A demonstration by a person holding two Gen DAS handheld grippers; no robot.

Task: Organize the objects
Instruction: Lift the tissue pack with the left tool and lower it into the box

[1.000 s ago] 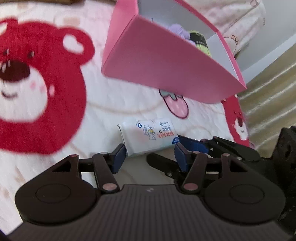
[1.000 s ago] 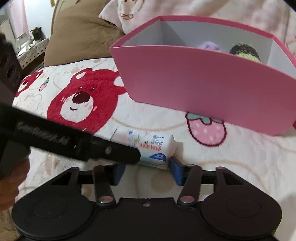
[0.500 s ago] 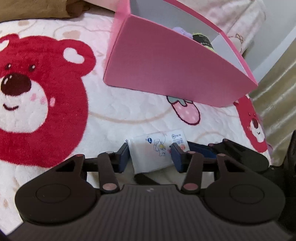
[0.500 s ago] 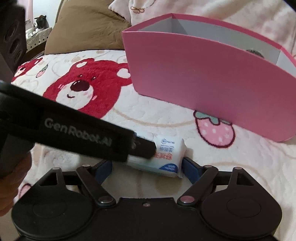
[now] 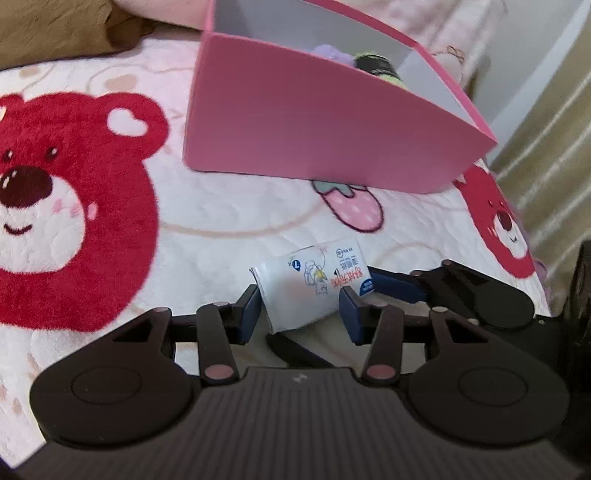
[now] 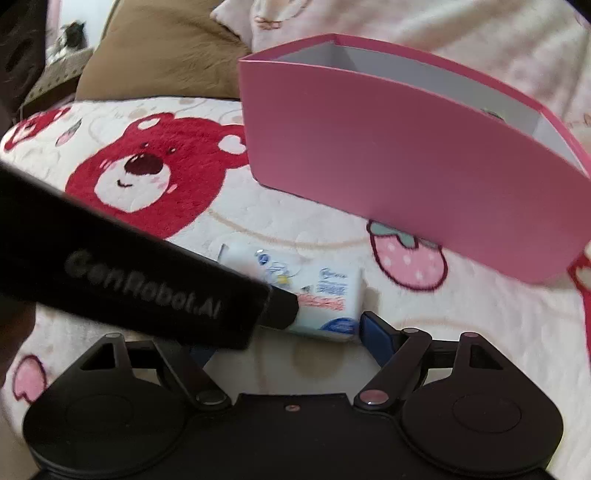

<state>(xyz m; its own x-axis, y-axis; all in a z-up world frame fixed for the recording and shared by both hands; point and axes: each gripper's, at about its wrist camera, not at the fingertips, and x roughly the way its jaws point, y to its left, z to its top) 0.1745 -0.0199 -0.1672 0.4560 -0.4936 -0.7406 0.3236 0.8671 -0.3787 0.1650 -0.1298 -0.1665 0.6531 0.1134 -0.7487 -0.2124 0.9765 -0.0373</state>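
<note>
A small white tissue pack [image 5: 310, 291] lies tilted on the bear-print blanket [image 5: 229, 206]. My left gripper [image 5: 299, 314] is shut on it, a blue pad pressed against each side. In the right wrist view the pack [image 6: 325, 291] sits just ahead of my right gripper [image 6: 286, 341], which stands open with its right pad beside the pack's corner. The left gripper's black body [image 6: 147, 288] crosses that view and hides the right gripper's left finger. The right gripper's fingers [image 5: 395, 286] show behind the pack. A pink box [image 5: 314, 129] [image 6: 406, 166] stands beyond.
Inside the box lie a purple thing [image 5: 330, 51] and a dark, yellow-green item [image 5: 380, 70]. A brown pillow [image 5: 55, 33] [image 6: 159, 55] sits behind the blanket at the left. The bed's edge and a striped curtain [image 5: 546, 147] are at the right.
The left jaws closed in onto the tissue pack, which tilted up between them. The right jaws spread wider and now stand off the pack. Both views shifted slightly.
</note>
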